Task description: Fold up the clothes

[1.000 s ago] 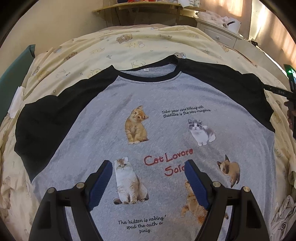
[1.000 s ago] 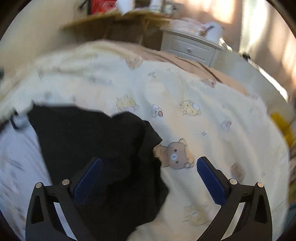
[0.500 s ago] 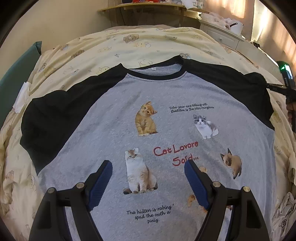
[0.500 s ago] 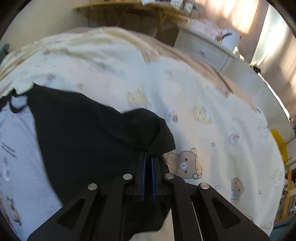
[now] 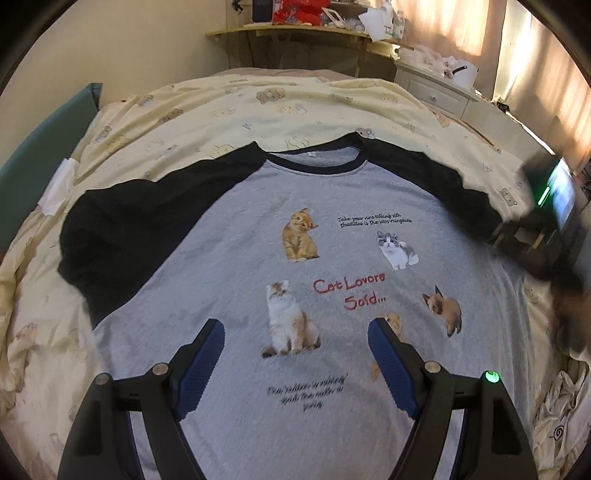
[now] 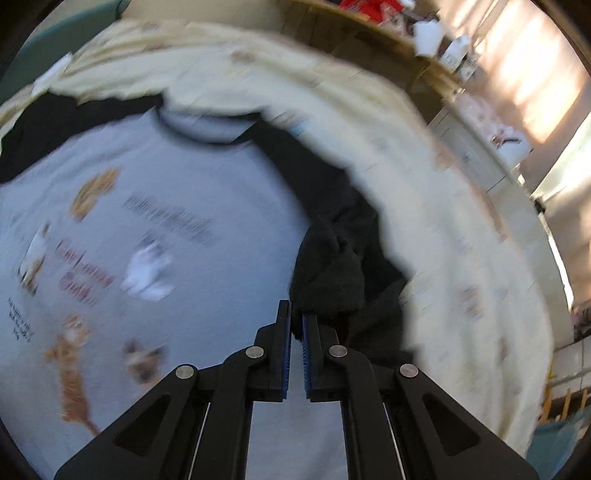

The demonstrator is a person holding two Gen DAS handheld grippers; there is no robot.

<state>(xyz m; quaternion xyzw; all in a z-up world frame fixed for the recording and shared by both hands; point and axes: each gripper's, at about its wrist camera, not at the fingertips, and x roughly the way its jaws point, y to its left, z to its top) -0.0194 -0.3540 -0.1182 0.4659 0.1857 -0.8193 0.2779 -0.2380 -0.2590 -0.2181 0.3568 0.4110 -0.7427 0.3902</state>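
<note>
A grey T-shirt point(image 5: 295, 288) with black raglan sleeves and cat prints lies face up on the bed. My left gripper point(image 5: 295, 350) is open and empty, hovering above the shirt's lower front. My right gripper point(image 6: 296, 325) is shut on the black right sleeve point(image 6: 328, 273) and holds it bunched and lifted inward over the grey body point(image 6: 166, 221). In the left wrist view the right gripper point(image 5: 517, 232) shows blurred at the far right, at the sleeve end point(image 5: 472, 199). The left sleeve point(image 5: 125, 221) lies flat.
The bed has a pale yellow bear-print cover point(image 5: 295, 107). A teal headboard point(image 5: 40, 147) is at the left. A white nightstand point(image 5: 436, 88) and a cluttered wooden shelf point(image 5: 314, 33) stand behind the bed. Crumpled cloth point(image 5: 557, 413) lies at the right edge.
My right gripper closed on the right sleeve and has carried it up and inward over the shirt's body. My left gripper has pulled back a little and stays open.
</note>
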